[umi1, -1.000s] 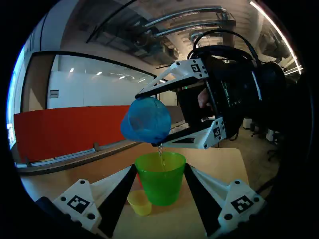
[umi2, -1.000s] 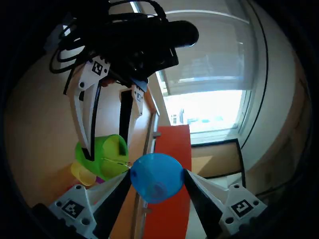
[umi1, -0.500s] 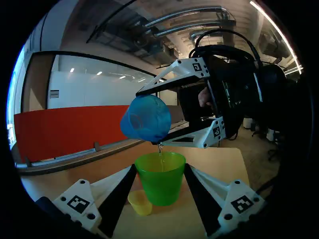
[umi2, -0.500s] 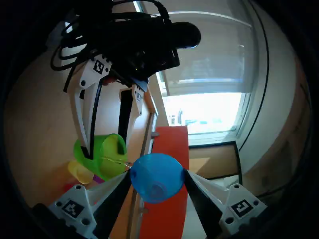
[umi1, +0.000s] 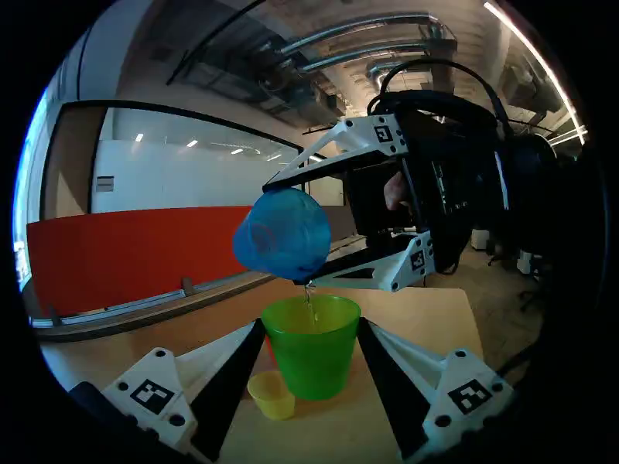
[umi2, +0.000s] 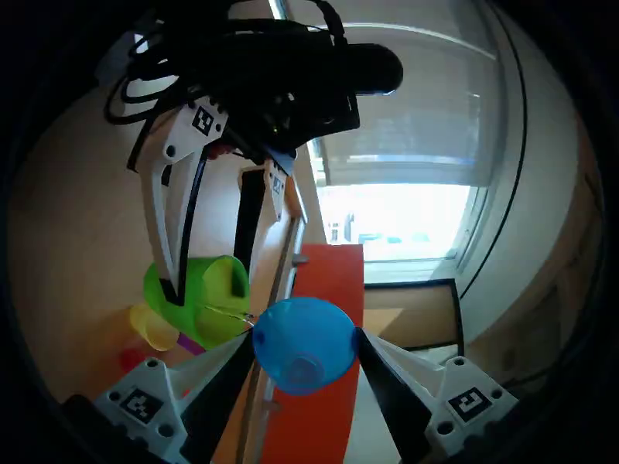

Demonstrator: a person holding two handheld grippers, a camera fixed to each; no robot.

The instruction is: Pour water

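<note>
L tongs (umi1: 312,334) are clamped on the green cup (umi1: 313,363), both fingers pressed on its sides. Cup's upright over the wooden surface (umi1: 418,309), can't tell if it's actually touching it tho. R tongs (umi2: 304,340) are pinching the blue cup (umi2: 304,357), tipped way over just above the green one. Thin stream of water (umi1: 309,298) is dribbling from blue into green. Small yellow cup (umi1: 271,393) sits on the surface just beside the green cup btw.
</note>
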